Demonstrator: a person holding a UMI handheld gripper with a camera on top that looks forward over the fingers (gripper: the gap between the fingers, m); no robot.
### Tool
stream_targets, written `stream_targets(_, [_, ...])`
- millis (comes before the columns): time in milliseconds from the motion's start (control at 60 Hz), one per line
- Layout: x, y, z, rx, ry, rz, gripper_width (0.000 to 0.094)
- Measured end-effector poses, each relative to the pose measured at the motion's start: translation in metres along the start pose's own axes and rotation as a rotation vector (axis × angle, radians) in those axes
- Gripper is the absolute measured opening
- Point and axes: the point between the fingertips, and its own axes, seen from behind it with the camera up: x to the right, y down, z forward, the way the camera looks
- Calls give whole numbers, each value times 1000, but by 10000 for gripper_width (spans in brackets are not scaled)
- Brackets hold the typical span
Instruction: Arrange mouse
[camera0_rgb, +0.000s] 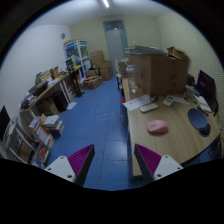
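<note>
A pink mouse (157, 127) lies on the light wooden desk (160, 145), ahead of my right finger. A dark blue mouse pad (198, 122) lies on the desk beyond it, farther out toward the desk's curved side. My gripper (112, 160) is held high over the blue floor beside the desk's near end. Its fingers (147, 158) are spread wide apart with nothing between them.
A white keyboard (149, 107) and papers lie farther along the desk, with a brown partition (155, 72) behind. Low shelves with books (40, 125) line the other side of the aisle. Boxes (98, 68) and a door (115, 45) stand at the far end.
</note>
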Motion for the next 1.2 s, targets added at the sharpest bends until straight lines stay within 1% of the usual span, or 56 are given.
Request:
stream_targets(133, [28,5,0,-6,43,25,825])
stream_targets(267, [81,10,10,-21,75,70,828])
stream_targets(350, [122,9,18,0,107,42,828])
stream_targets(417, [159,1,39,42,123,-11,826])
stream_targets(450, [177,1,51,48,126,-30,824])
stream_targets(517, [211,7,77,31,125,-56,820])
stream_targets(617, [243,6,116,4,90,-90,823])
stream_targets(683, [249,10,136,-16,41,-117,827])
stream_targets(750, [240,13,153,-35,-45,-145,827])
stream_targets(767, [237,15,155,-44,-65,-152,885])
stream_targets(800, [239,10,159,-27,-72,-179,837])
stream_targets(867, [239,6,166,-24,-77,-214,821])
stream_targets(900, [239,3,169,-20,-81,-223,842])
stream_targets(1017, [236,-9,185,-11,-103,-248,843])
stream_targets(1200, [239,-32,212,4,-61,-214,846])
